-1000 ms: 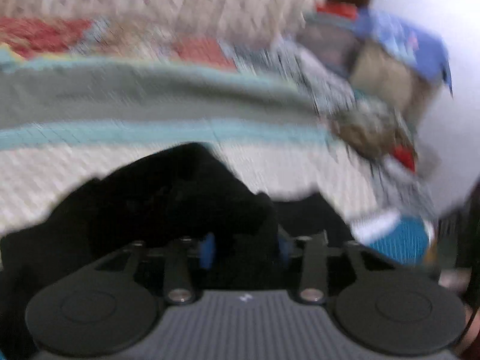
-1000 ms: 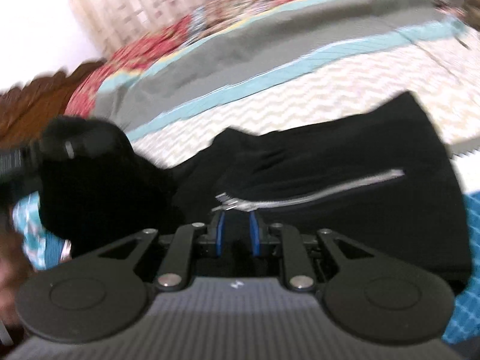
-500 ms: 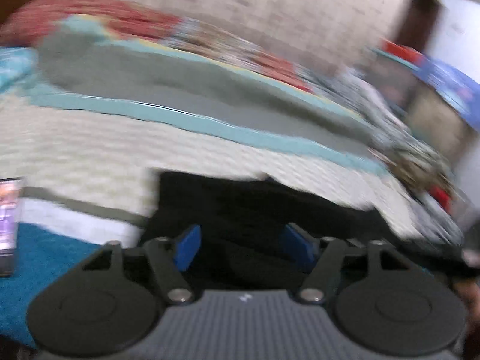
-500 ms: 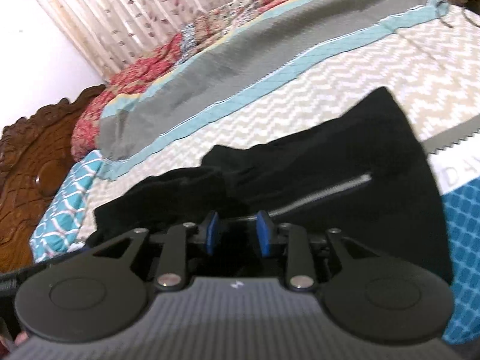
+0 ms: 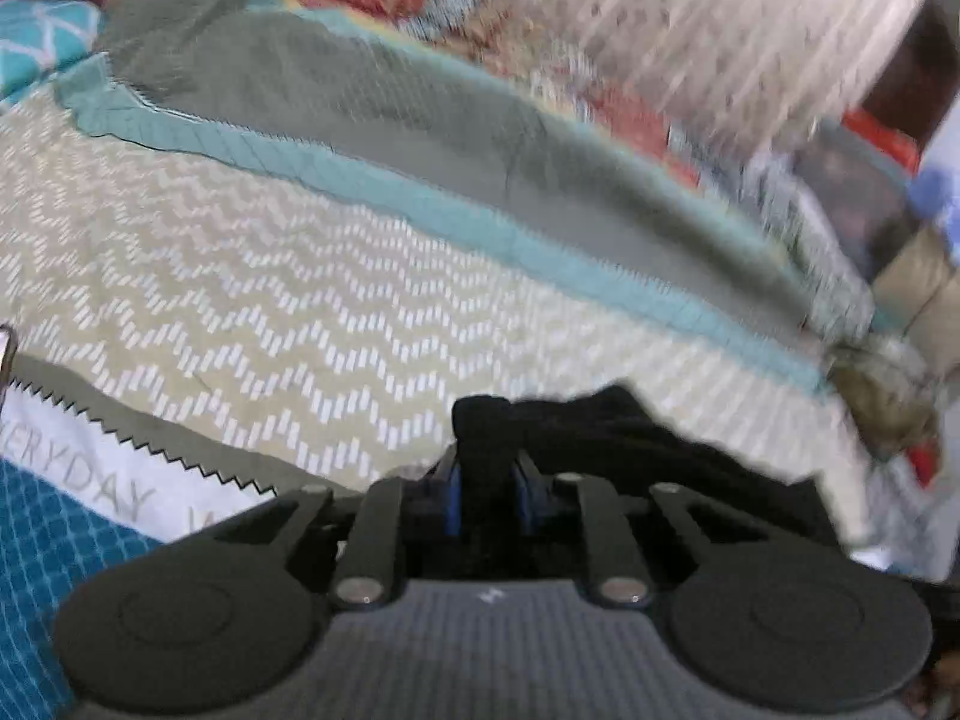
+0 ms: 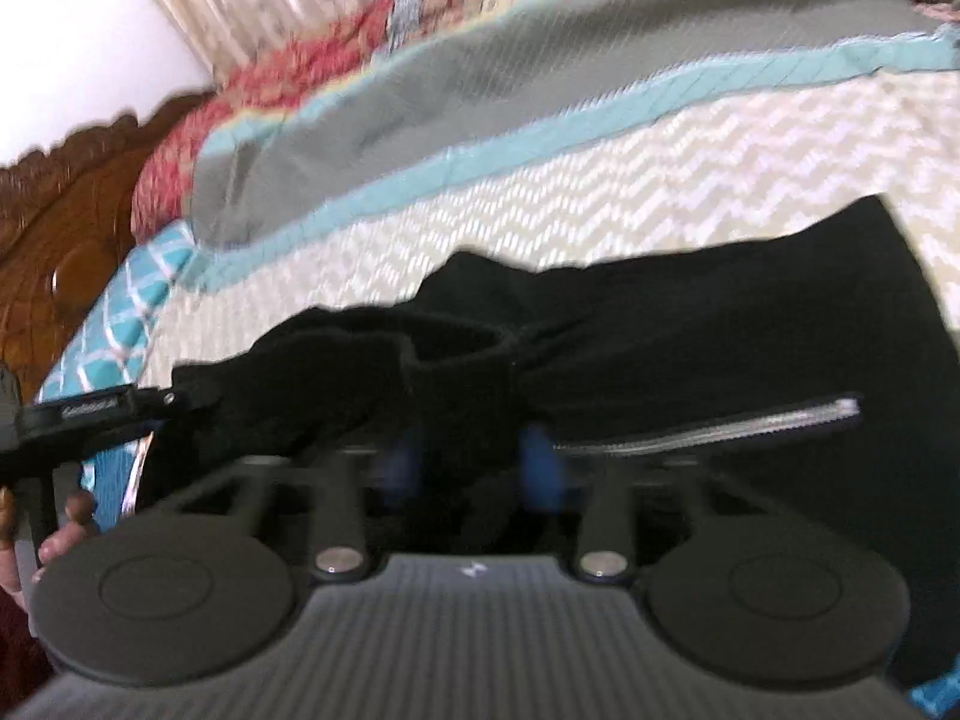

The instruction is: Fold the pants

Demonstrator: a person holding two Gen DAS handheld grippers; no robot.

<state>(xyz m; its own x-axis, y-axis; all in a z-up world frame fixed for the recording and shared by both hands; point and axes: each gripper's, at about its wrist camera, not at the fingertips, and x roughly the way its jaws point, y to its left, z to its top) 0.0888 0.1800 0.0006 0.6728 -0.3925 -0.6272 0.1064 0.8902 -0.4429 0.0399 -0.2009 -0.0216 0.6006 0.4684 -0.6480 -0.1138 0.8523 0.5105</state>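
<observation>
Black pants (image 6: 720,324) with a silver zipper (image 6: 720,426) lie on the patterned bedspread (image 6: 660,180). In the left wrist view my left gripper (image 5: 485,495) is shut on a fold of the black pants (image 5: 630,438), which bunch up between the blue pads. In the right wrist view my right gripper (image 6: 471,462) is open, its blue pads set wide apart over a pant cuff (image 6: 456,354). The left gripper (image 6: 90,420) shows at the left edge of the right wrist view, against the pants' left end.
The bed (image 5: 300,300) has a zigzag beige cover with teal and grey bands. A wooden headboard (image 6: 66,192) stands at the left. A curtain (image 5: 720,30) hangs behind. Cluttered items (image 5: 888,396) sit past the bed's right end.
My left gripper went from open to shut on the pants fabric. My right gripper opened from a narrow gap on the zipper area to wide apart. Both views shifted.
</observation>
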